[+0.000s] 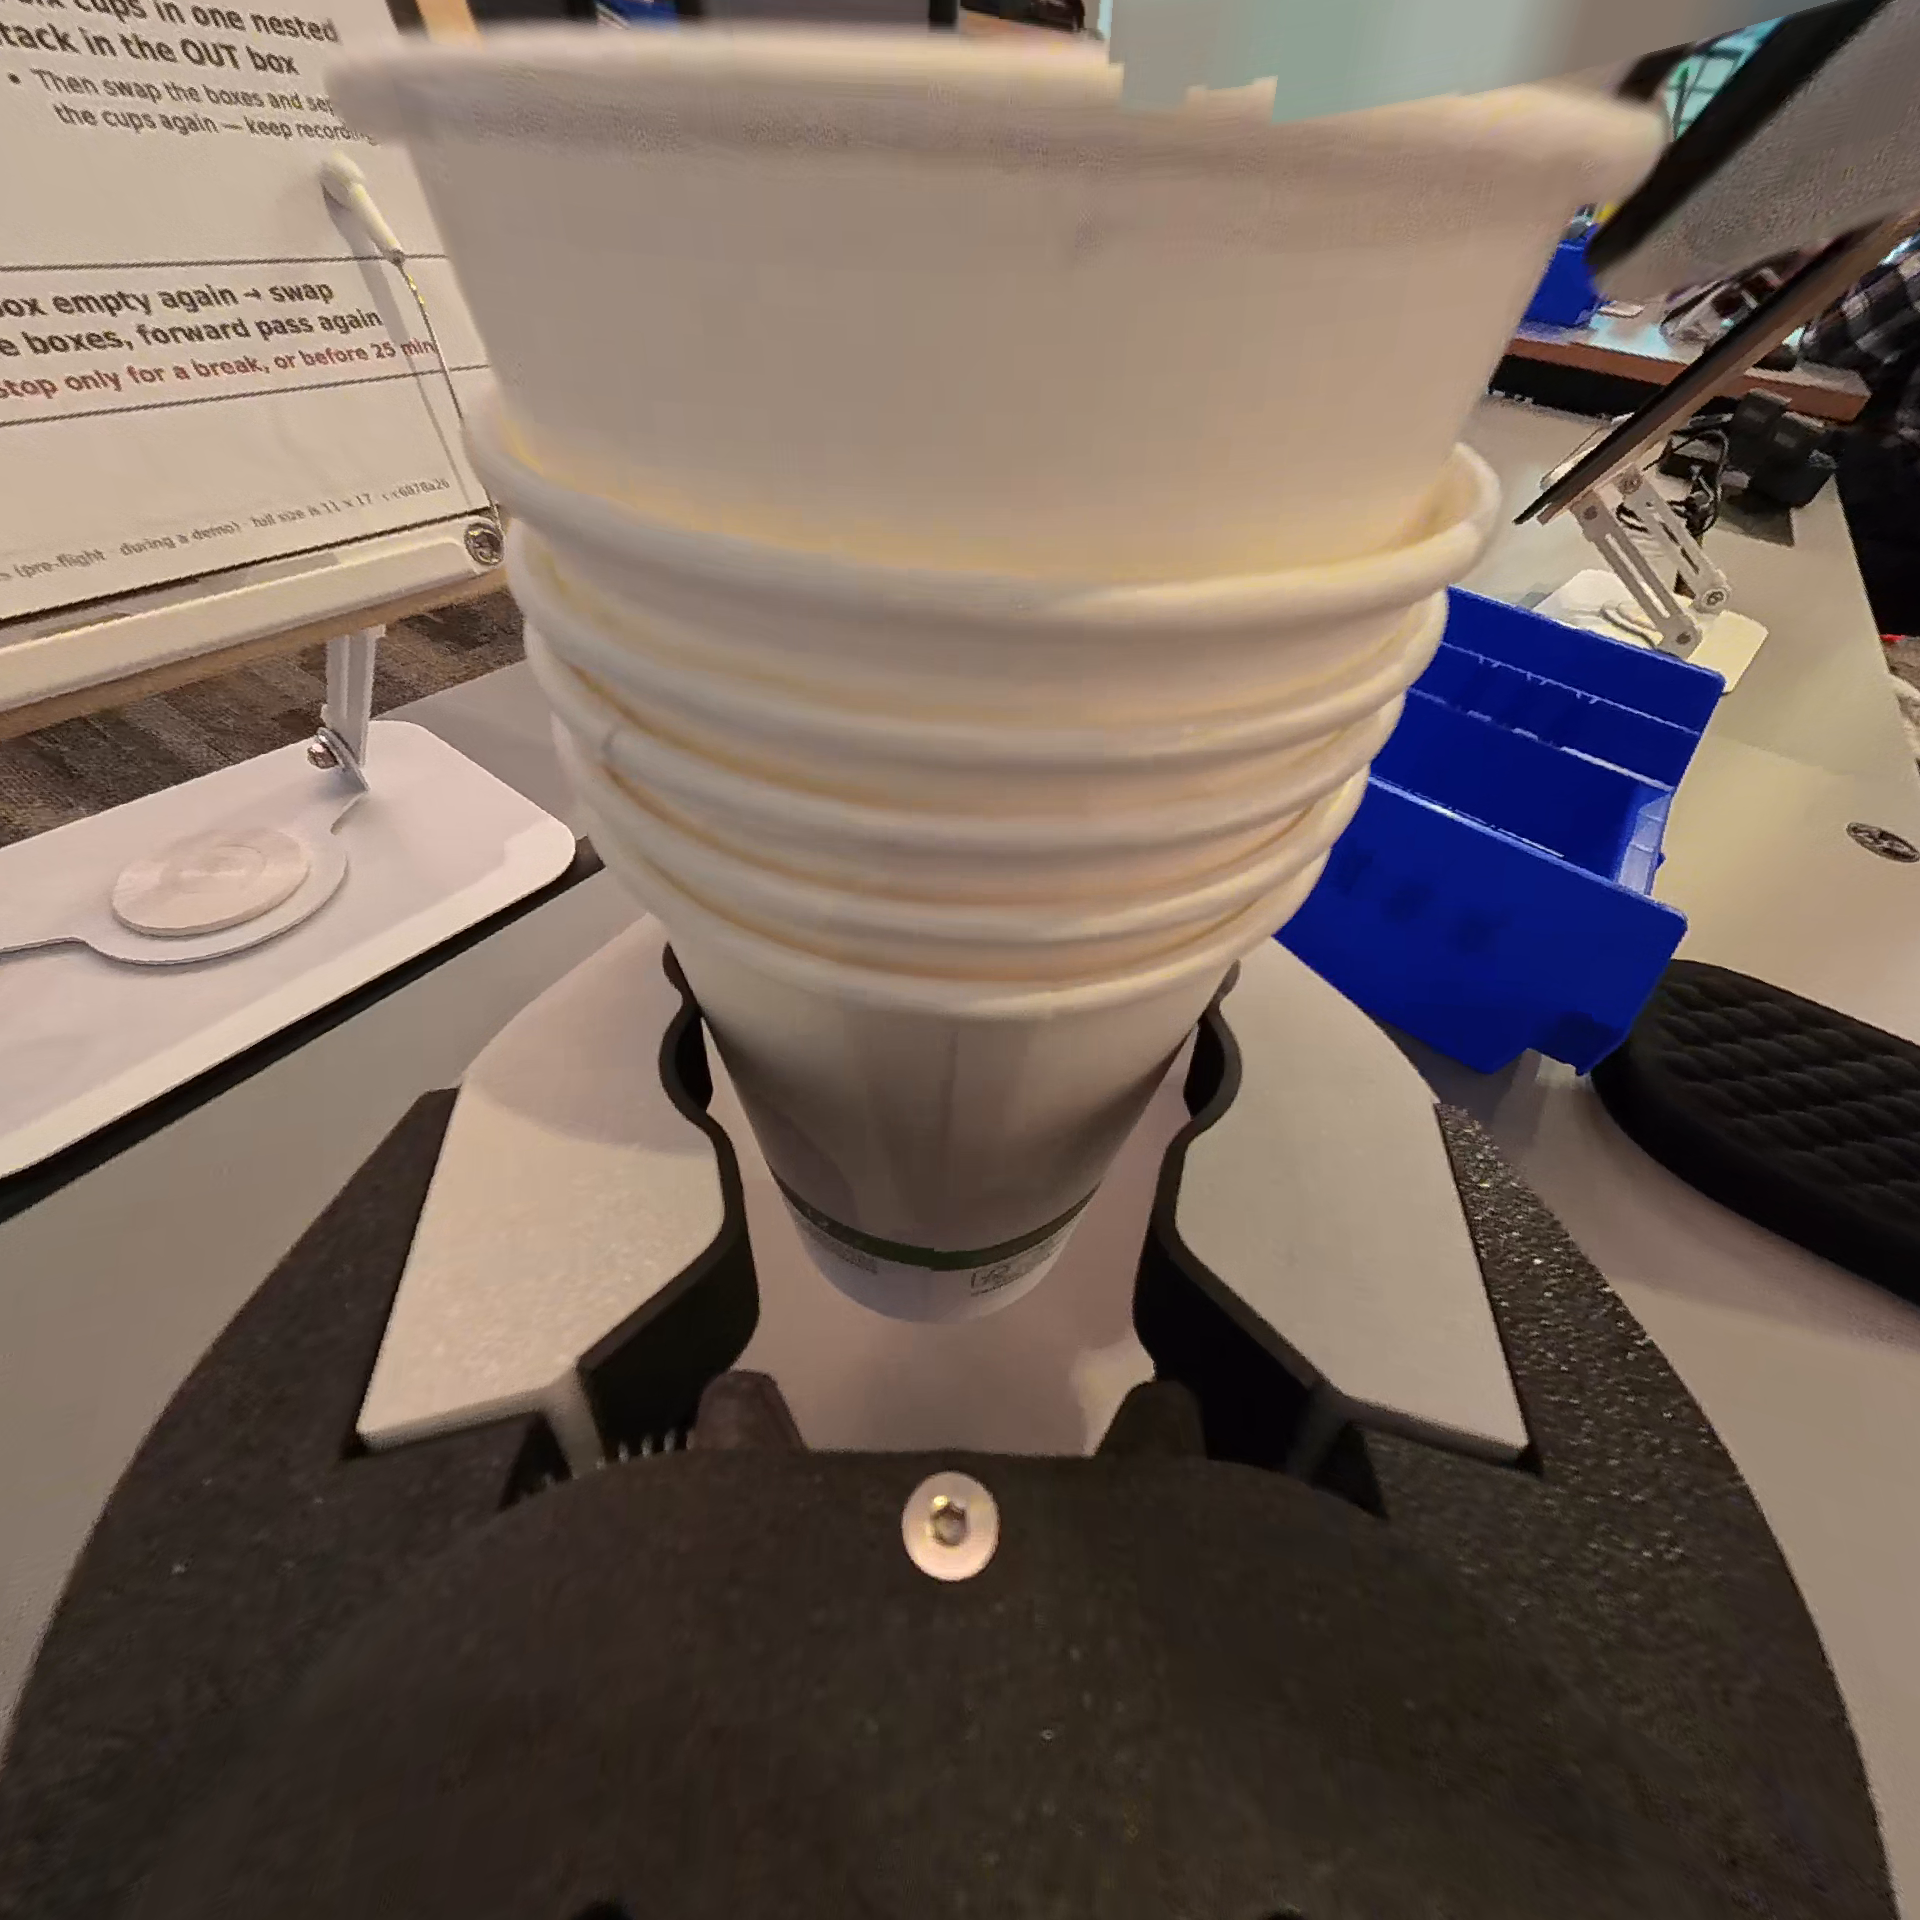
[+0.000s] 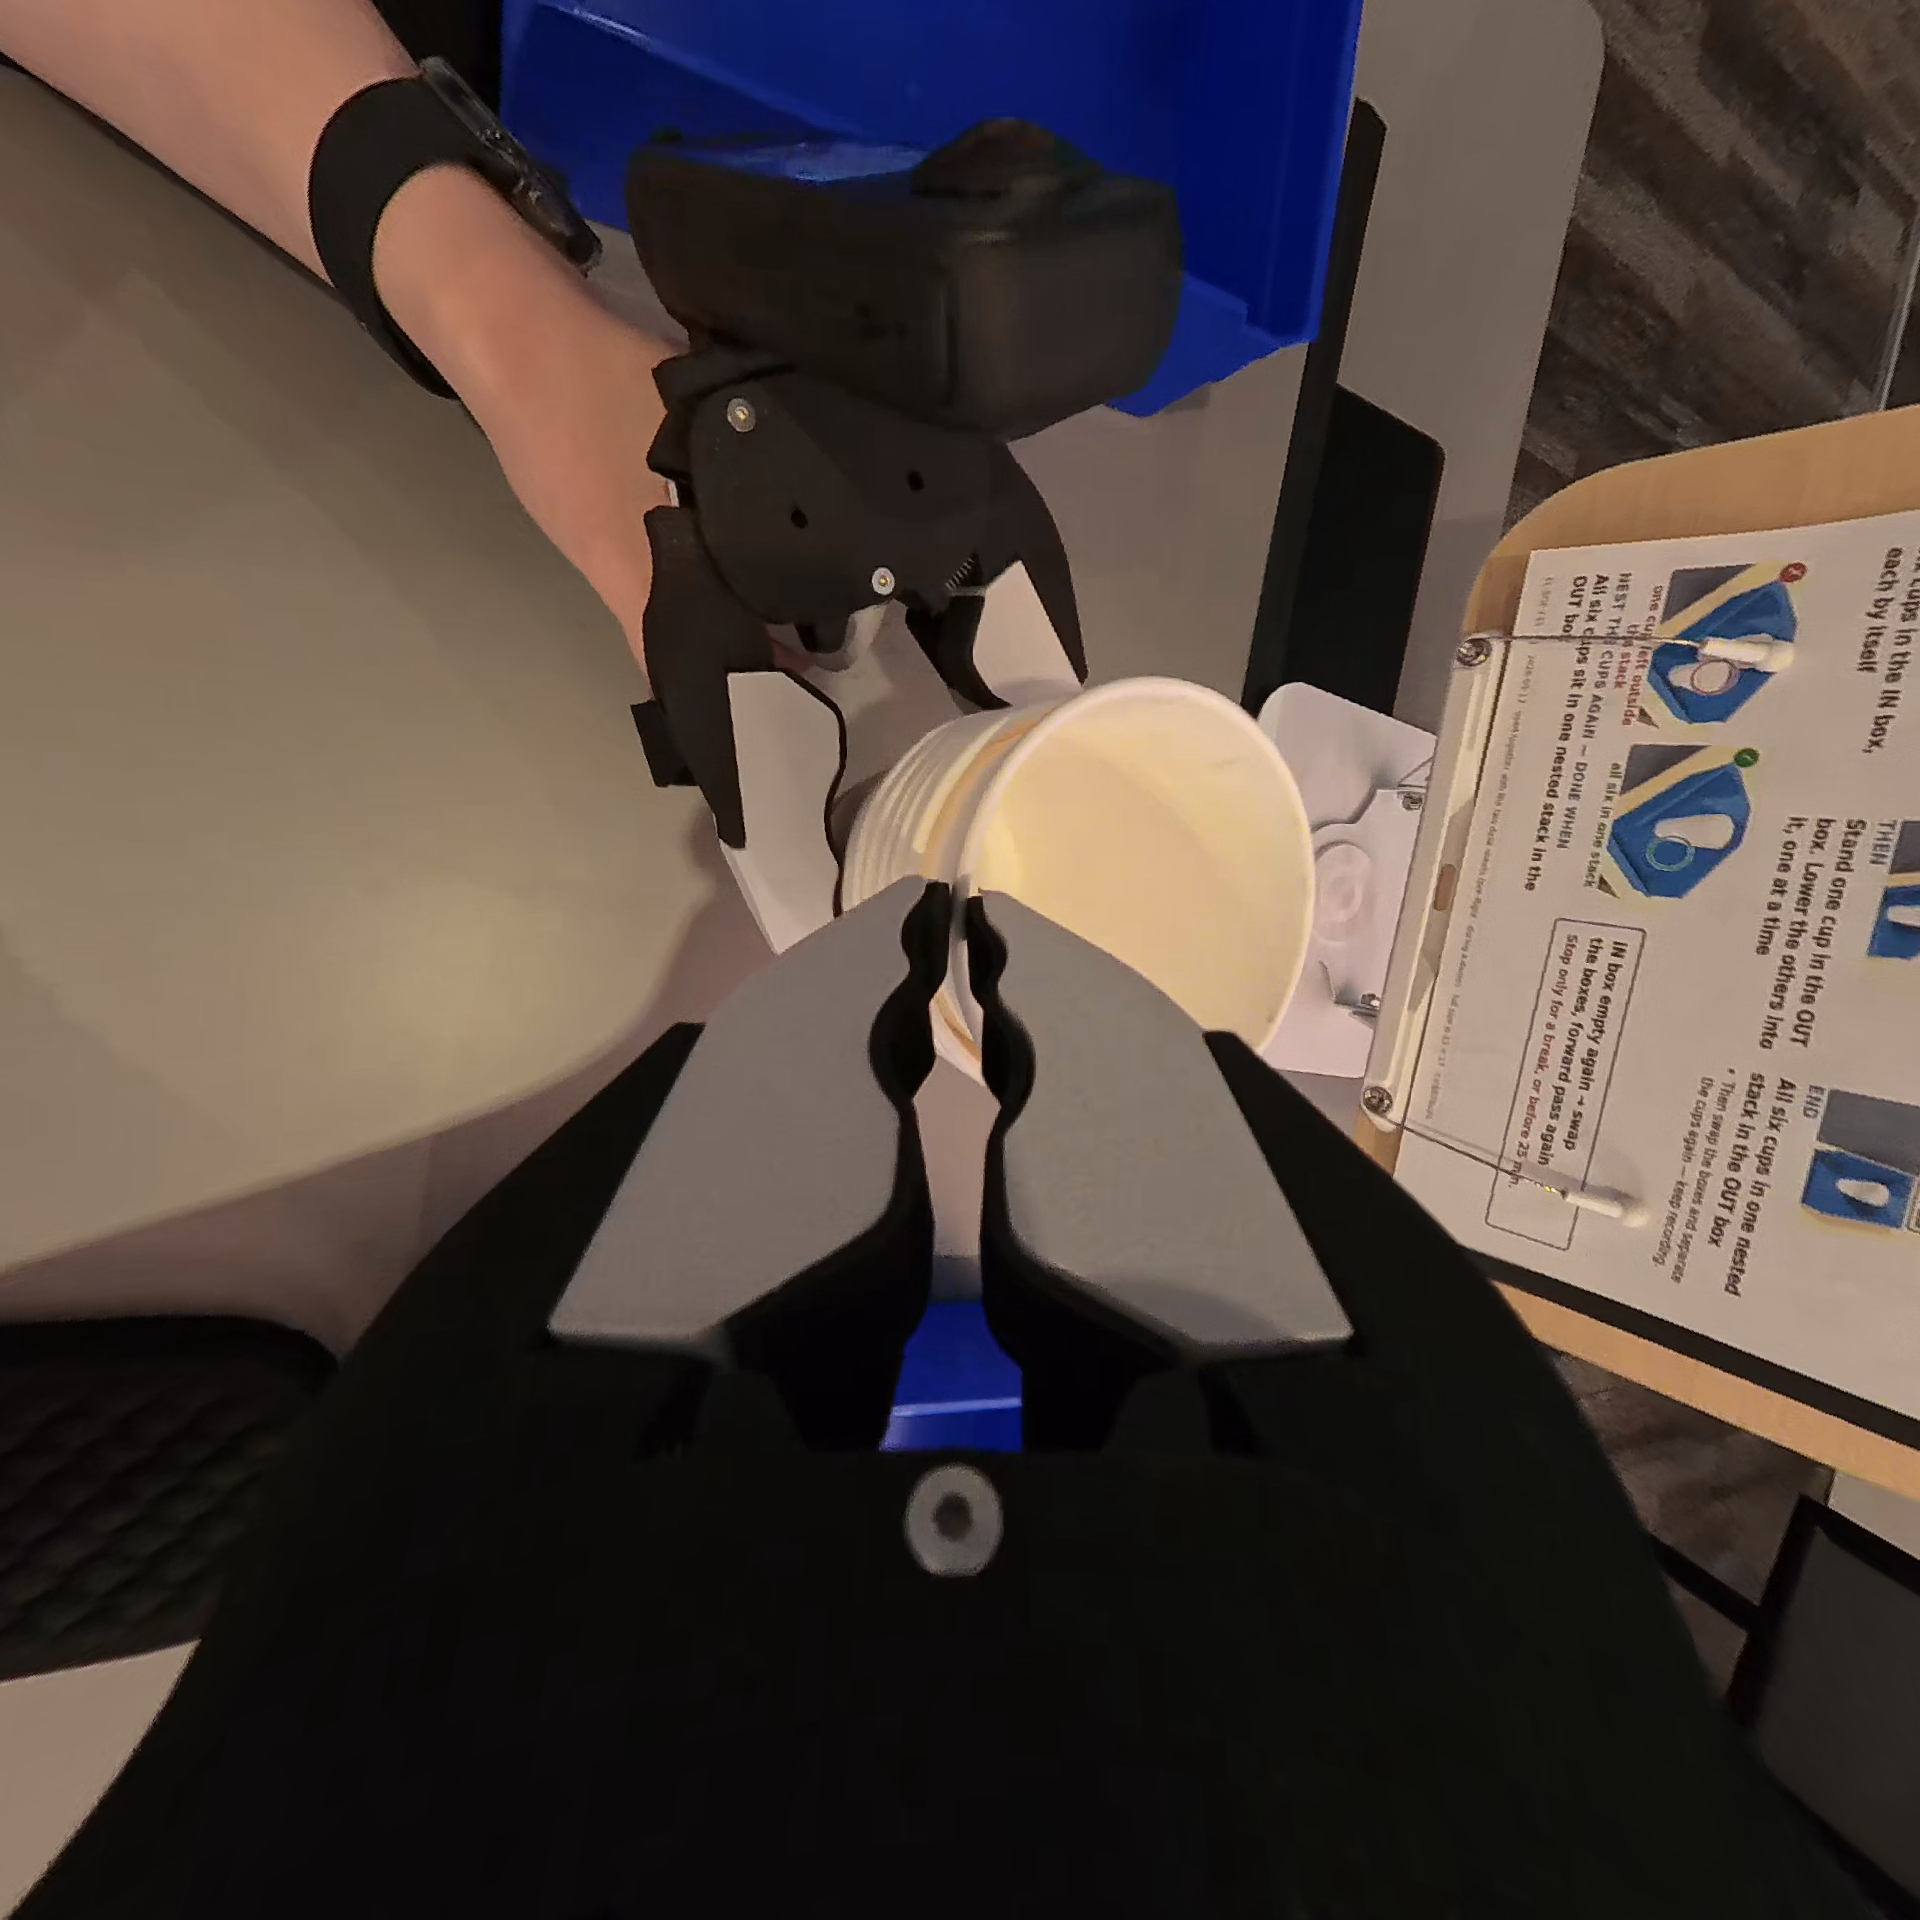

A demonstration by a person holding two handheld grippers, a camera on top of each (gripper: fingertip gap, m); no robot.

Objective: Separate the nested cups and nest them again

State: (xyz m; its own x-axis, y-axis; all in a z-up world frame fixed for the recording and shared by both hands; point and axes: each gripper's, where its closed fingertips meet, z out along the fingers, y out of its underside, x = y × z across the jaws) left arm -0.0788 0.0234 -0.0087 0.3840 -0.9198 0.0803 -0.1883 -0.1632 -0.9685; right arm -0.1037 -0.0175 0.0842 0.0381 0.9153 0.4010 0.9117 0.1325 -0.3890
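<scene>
- Left gripper [image 1: 951,1132] has its fingers clamped on the lower wall of the bottom cup in the stack [image 1: 966,790], holding the whole white paper bunch up off the table [image 1: 229,1299].
- Top cup [image 1: 977,260] sits raised out of the stack, much more of its wall showing than on the ones below; rims underneath are packed tight and a bit crooked.
- Right gripper [image 2: 951,914] is pinched down on that top cup's near rim, one finger inside the mouth and one outside, barely any gap between them.
- From the right wrist view the stack points its open mouth at the camera, creamy inside visible, with the left gripper behind it and a person's hand [image 2: 540,416] with a black wristband on it.
- Blue bin [image 1: 1507,831] sits just right of the stack in the left view, on the table.
- Instruction sheet [image 1: 197,312] on a stand is off to the left; a black textured pad [image 1: 1766,1132] lies near the bin.
</scene>
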